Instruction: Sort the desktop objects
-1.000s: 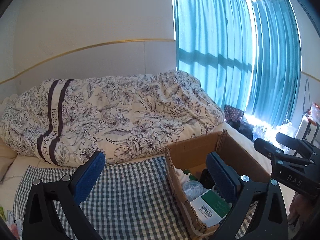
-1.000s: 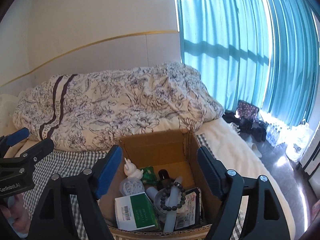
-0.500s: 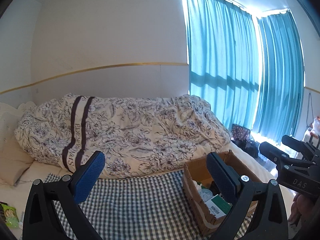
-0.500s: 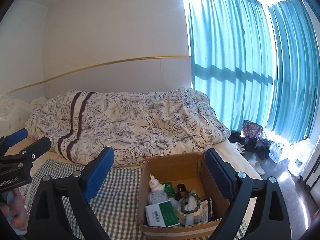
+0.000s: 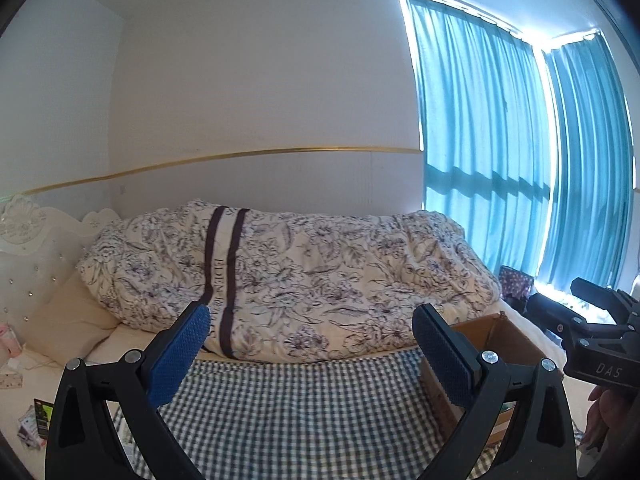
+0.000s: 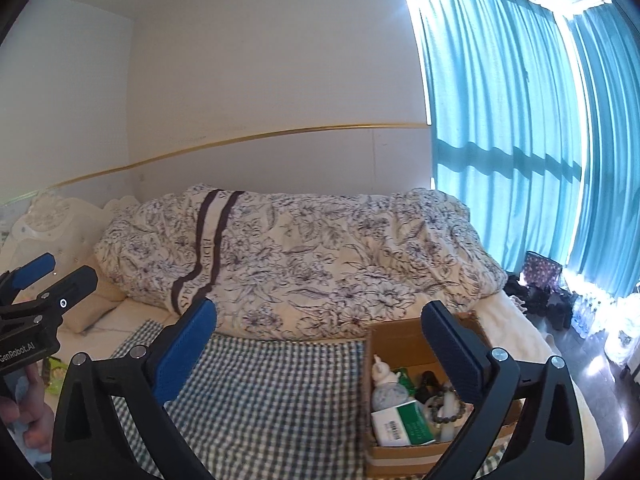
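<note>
Right wrist view shows our right gripper [image 6: 318, 344] spread and empty above the checked cloth [image 6: 272, 392]; right of that cloth the cardboard box [image 6: 390, 342] holds the sorted objects. Our left gripper [image 5: 310, 350] hangs spread too, likely finished.

Left gripper [image 5: 312, 344] jaws wide apart, nothing between, held above checked cloth [image 5: 304, 412]; cardboard box [image 5: 496, 340] at cloth's right edge, floral duvet [image 5: 320, 280] behind, teal curtains [image 5: 500, 160] right, right gripper [image 5: 560, 312] at far right.
</note>
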